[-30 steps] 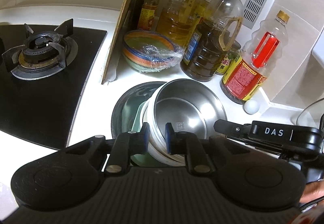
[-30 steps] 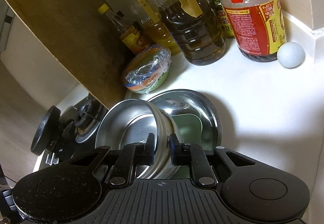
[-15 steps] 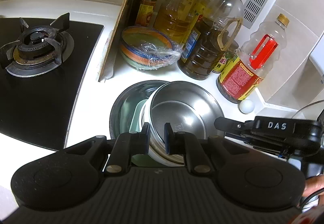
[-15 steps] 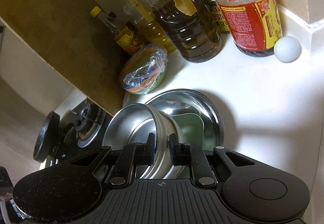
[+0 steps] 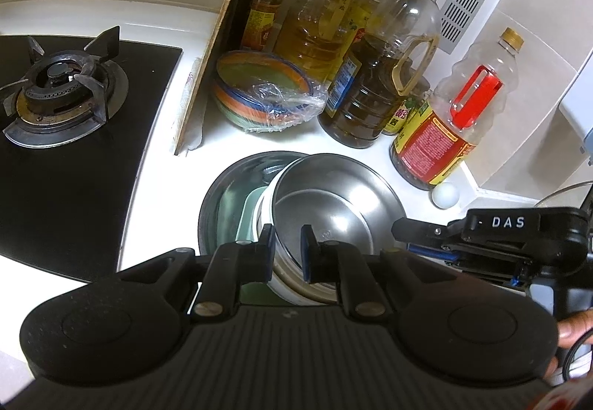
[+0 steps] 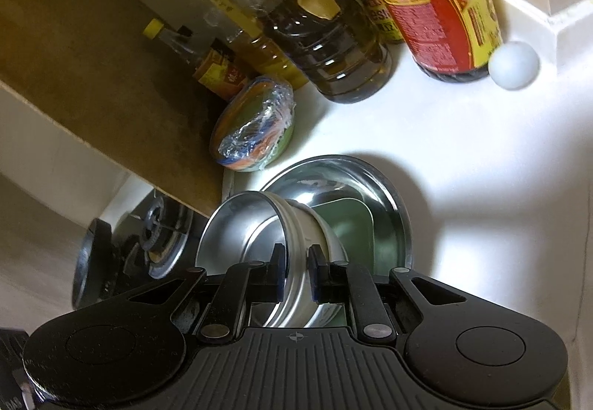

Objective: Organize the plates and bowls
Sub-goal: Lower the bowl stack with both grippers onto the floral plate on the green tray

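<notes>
A steel bowl (image 5: 333, 202) with a white outer wall is held tilted over a round steel plate (image 5: 218, 195). A pale green square dish (image 5: 246, 210) lies in that plate. My left gripper (image 5: 287, 248) is shut on the bowl's near rim, one finger inside and one outside. My right gripper (image 6: 296, 273) is shut on the rim of the same bowl (image 6: 241, 232) from the other side, above the steel plate (image 6: 402, 221) and the green dish (image 6: 344, 224). The right gripper (image 5: 481, 235) also shows at the right of the left wrist view.
A striped bowl wrapped in plastic film (image 5: 259, 91) stands behind the plate, beside a leaning wooden board (image 5: 215, 50). Several oil and sauce bottles (image 5: 374, 83) line the back corner. A small white ball (image 5: 444, 195) lies by the red-handled bottle. The gas burner (image 5: 59, 76) is to the left.
Both grippers keep their hold on the steel bowl. The right wrist has rolled a little, so the bottles and board sit more tilted in its view. The bowl has barely shifted.
</notes>
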Demonstrator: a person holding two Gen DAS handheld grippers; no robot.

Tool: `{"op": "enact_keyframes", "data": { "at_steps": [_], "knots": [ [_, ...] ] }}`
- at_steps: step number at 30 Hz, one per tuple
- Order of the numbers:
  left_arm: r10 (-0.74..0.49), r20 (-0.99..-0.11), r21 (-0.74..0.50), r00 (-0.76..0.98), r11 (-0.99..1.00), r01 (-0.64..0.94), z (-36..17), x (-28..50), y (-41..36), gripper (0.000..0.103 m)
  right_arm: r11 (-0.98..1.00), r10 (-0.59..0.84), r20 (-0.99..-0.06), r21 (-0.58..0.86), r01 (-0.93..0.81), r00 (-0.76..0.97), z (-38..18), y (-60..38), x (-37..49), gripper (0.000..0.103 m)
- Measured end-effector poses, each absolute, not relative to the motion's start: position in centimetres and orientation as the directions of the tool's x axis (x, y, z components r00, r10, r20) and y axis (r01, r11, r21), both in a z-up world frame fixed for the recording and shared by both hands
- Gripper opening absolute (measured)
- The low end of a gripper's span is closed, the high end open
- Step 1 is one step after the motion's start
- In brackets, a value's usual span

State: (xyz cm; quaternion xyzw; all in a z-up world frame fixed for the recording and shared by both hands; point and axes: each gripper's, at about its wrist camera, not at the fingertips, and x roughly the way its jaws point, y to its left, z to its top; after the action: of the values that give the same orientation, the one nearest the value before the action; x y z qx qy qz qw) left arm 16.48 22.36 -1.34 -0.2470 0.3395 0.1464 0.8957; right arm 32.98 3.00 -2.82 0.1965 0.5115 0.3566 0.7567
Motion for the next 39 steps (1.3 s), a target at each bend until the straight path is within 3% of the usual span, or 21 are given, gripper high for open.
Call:
{"op": "enact_keyframes", "data": {
  "at_steps": [6, 22, 28, 39],
  "knots": [
    [0.089, -0.692, -0.339, 0.716, 0.836, -0.432, -1.9, 17.0, 22.6, 0.014, 0.702, 0.7, -0.659, 0.564, -0.436, 0.275, -2.6, 4.1, 31.5, 0.014],
    [0.08, -0.68, -0.334, 0.729, 0.851, -0.405, -1.5, 17.0, 22.9, 0.013, 0.708, 0.704, -0.649, 0.604, -0.367, 0.289, -2.8, 3.6, 31.7, 0.014],
    [0.084, -0.69, -0.333, 0.719, 0.845, -0.419, -2.0, 17.3, 23.4, 0.018, 0.738, 0.66, -0.671, 0.493, -0.461, 0.339, -2.2, 5.0, 30.5, 0.015],
    [0.051, -0.686, -0.33, 0.726, 0.867, -0.373, -2.2, 18.0, 23.3, 0.017, 0.739, 0.67, -0.662, 0.554, -0.384, 0.335, -3.3, 4.6, 31.2, 0.014]
  ]
}}
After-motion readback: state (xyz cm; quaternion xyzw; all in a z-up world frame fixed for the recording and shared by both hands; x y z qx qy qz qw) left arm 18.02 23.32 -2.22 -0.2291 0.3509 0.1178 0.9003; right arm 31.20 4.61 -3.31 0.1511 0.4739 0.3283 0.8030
